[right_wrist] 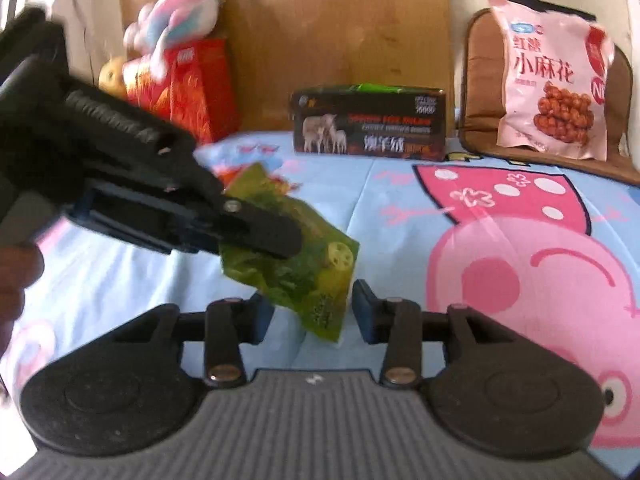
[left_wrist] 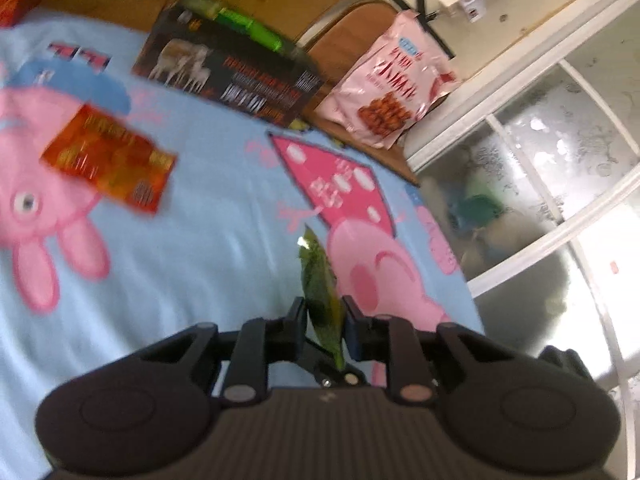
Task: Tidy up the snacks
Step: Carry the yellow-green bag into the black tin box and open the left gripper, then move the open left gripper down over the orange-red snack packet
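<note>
A hand-over between the two grippers looks to be finishing, and the sorting of one snack is the step in hand. Far left on the cartoon-print bedsheet (left_wrist: 200, 260), a red snack packet (left_wrist: 110, 158) is lying flat, well apart from everything else and not yet dealt with. Moving right, the left gripper (left_wrist: 324, 320) is pinching the green snack packet (left_wrist: 320, 284) edge-on, its jaws pressed together on the foil; in the right wrist view the same packet (right_wrist: 296, 264) is hanging tilted above the sheet in that grip. The right gripper (right_wrist: 314, 312) is standing with its jaws parted either side of the packet's lower corner, the pads not pressing on it. Further right and behind, a dark box (right_wrist: 370, 124) is sitting open with green packets showing in its top, likely the destination. Rightmost, a pink snack bag (right_wrist: 554, 80) is leaning on a brown cushion (right_wrist: 480, 92). The next move probably calls for carrying the green packet clear of the right claw and over the box before letting go.
</note>
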Motion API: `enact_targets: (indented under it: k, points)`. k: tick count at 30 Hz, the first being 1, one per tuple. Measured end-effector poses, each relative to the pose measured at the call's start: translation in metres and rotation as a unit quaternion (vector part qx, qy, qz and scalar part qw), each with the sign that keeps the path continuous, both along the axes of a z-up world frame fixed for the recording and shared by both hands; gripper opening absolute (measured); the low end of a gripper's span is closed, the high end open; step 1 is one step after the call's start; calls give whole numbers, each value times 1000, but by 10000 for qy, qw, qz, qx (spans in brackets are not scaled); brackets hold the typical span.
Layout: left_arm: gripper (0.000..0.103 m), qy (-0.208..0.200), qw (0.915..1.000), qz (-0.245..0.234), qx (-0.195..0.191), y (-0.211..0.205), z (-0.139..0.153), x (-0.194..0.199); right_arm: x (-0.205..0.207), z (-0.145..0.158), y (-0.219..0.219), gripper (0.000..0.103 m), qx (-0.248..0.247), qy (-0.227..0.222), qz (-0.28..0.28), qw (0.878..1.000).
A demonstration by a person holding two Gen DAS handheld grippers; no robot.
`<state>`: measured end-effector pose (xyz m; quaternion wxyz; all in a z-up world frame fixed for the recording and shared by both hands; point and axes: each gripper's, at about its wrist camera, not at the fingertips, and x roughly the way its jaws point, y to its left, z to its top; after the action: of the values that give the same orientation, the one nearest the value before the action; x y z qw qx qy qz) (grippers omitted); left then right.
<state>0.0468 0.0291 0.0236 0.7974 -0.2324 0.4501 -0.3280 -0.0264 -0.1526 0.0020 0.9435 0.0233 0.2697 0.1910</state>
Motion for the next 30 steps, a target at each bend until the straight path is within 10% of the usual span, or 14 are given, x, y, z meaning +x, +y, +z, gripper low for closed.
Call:
enact_targets:
  k: [9,14,17,24,30]
  points:
    - [20,-899,9958,15,169,-21,74,102,70,53,12,40,-572,-1238,-315,9902]
    - [58,-941,9927,490,579,-38,78,184,167,76,14,47,-529,-1267,-535,9891]
    - [57,-932,9862,775,1126,-46,65,214,207,67,13,50,-676,-1041,-763,9893]
    - [58,-960,9845,1212,829,12,58,176,163,43,-8,50,-65,-804,-744,9940]
    - [63,-554,9810,1521,1070,73,37,112,145,23,8,50,780,423,283,9957]
